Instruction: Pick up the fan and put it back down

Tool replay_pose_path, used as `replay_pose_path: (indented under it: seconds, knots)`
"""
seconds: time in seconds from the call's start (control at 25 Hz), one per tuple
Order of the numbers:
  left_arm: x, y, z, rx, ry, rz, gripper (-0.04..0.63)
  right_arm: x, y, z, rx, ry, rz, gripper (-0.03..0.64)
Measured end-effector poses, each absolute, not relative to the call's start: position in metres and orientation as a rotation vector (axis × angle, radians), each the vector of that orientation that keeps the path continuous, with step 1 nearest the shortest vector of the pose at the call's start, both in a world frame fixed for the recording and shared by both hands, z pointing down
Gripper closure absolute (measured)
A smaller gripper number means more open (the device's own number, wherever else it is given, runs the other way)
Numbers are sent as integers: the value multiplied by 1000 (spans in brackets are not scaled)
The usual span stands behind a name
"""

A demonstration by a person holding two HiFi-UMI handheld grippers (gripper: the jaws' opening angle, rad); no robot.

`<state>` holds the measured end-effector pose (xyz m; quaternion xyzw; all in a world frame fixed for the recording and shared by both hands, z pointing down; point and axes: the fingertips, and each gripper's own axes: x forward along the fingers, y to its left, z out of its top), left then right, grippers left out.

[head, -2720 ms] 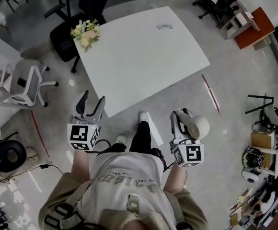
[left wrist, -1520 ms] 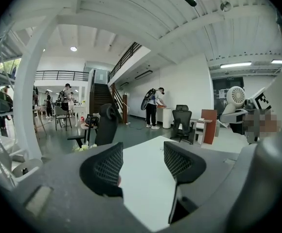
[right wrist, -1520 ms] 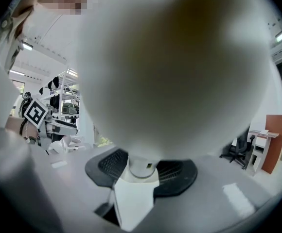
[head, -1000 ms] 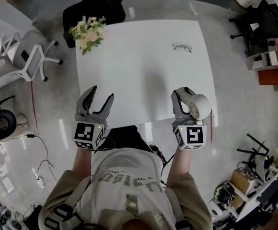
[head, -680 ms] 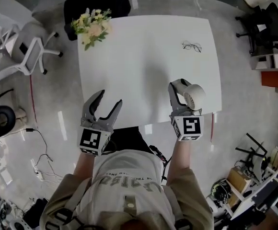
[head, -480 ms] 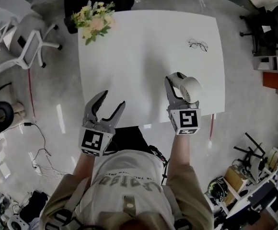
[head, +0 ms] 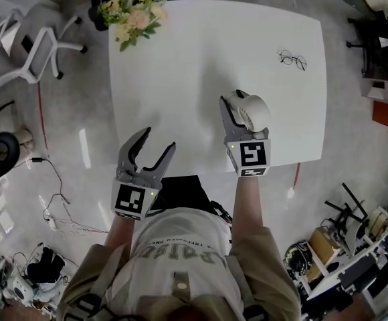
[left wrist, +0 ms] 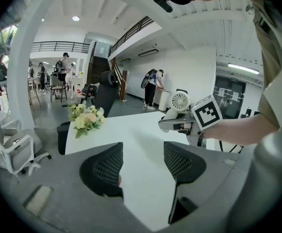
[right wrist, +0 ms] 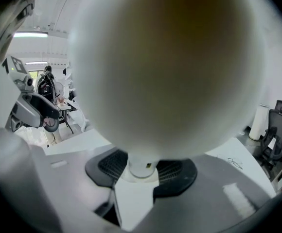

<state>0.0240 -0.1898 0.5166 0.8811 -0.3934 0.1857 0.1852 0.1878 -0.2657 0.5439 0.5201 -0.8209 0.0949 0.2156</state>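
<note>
The fan [head: 249,111] is small, white and round, with a grille on its face. My right gripper [head: 237,110] is shut on its short stem and holds it over the near right part of the white table [head: 180,72]. In the right gripper view the fan's rounded back [right wrist: 165,67] fills most of the picture, and the stem [right wrist: 142,168] sits pinched between the dark pads. My left gripper [head: 156,142] hangs open at the table's near edge with nothing between its fingers. From the left gripper view the fan [left wrist: 181,101] shows to the right, above the table.
A bunch of flowers [head: 132,12] stands at the table's far left corner. A pair of glasses [head: 292,59] lies at the far right. Office chairs [head: 27,39] stand to the left, cables lie on the floor [head: 53,206], and shelves with clutter stand at the right [head: 374,246].
My right gripper has carried the fan forward from the near edge to over the table, and lower. The left gripper has sunk a little and stays open.
</note>
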Motion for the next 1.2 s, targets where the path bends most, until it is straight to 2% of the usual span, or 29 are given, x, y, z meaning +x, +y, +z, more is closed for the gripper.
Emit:
replay_pose_path:
  seconds: [0.64,1.2]
  knots:
    - [3,-208,544,2449,-1174,559,322,157,-280,616,1244,-2262,254,454]
    - [-1,-224,542,2434,-1218,490,322,142,-281,641,1190,-2249,281,454]
